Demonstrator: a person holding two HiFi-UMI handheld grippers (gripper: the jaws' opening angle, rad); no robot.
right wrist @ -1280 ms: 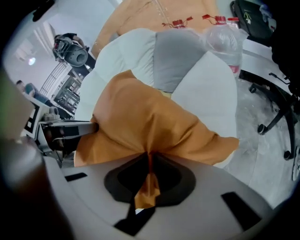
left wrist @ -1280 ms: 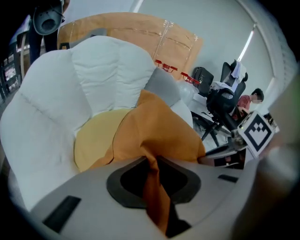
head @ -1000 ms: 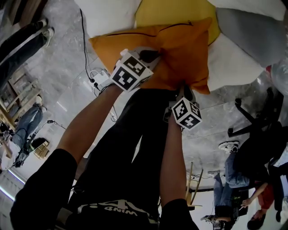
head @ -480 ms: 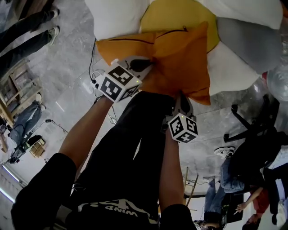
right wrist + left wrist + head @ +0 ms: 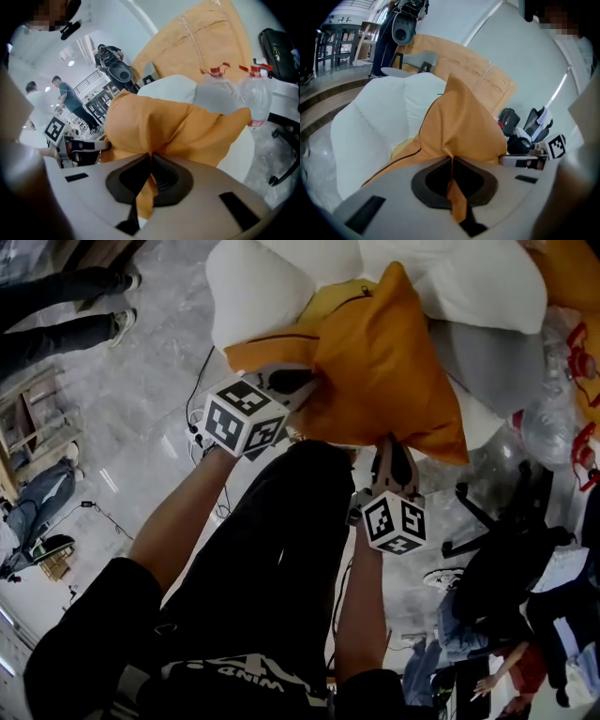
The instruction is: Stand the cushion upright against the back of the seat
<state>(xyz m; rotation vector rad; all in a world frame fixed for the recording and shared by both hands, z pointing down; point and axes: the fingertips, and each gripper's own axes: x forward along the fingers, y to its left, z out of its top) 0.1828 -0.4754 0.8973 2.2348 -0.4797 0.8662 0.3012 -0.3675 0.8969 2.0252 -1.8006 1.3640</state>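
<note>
Two hand-held tools are seen nearest the head camera, each at the end of a bare forearm. The left gripper (image 5: 292, 382) is pressed together on a fold of the orange fabric cushion (image 5: 384, 362). In its own view a thin strip of orange cloth is pinched between the closed jaws of the left gripper (image 5: 451, 161). The right gripper (image 5: 392, 451) is likewise clamped on the cushion's near edge, and the right gripper (image 5: 151, 161) is shown with a tuck of the same cloth squeezed flat between its jaws.

The orange fabric cushion is held by that near edge, one grip towards each near corner, with its far corner raised and a dark zip line running along its left side. It is seen in front of a heap of soft seat cushions.

Behind it a yellow cushion (image 5: 330, 298) is partly covered. A white padded cushion (image 5: 258, 292) lies at the far left of the heap and a grey cushion (image 5: 487, 362) at the right.

Further right, clear plastic bottles (image 5: 253, 93) with red caps are stood beside the seat. A grey marbled floor (image 5: 159, 362) is spread beneath.
</note>
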